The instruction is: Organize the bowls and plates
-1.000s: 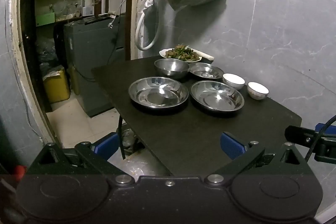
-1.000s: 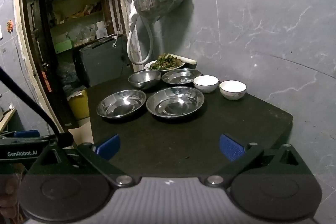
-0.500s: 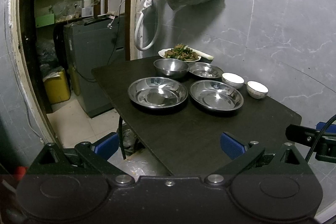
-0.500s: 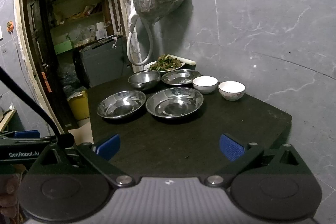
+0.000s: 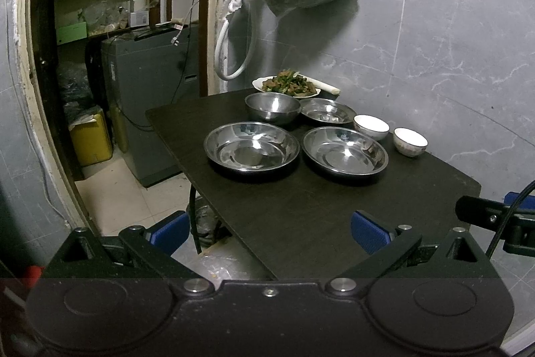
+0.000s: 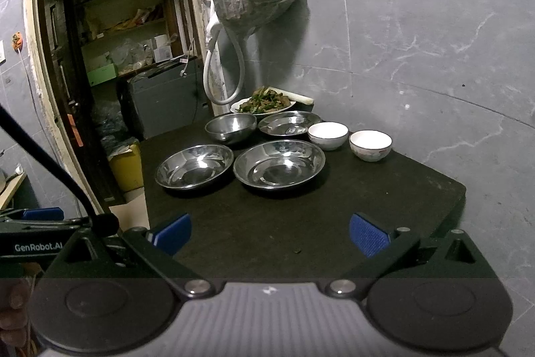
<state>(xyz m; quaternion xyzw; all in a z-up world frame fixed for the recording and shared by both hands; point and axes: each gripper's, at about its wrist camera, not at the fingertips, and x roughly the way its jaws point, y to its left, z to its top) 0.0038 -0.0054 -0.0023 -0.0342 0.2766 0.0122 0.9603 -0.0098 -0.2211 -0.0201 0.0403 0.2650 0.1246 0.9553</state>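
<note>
Two wide steel plates sit side by side in the middle of the dark table, rims almost touching, with a deep steel bowl and a smaller steel plate behind them and two white bowls to the right. All stand open side up; being round, none has a long axis or a facing direction.

The likely trouble is the thin, slick steel rims: a pinch on one edge could slip or tip the plate, knocking its neighbour or the white bowls, which stand near the table's right edge. The dish of food at the back could spill if pushed.

The left gripper and right gripper hang over the near edge, fingers wide apart, holding nothing.
</note>
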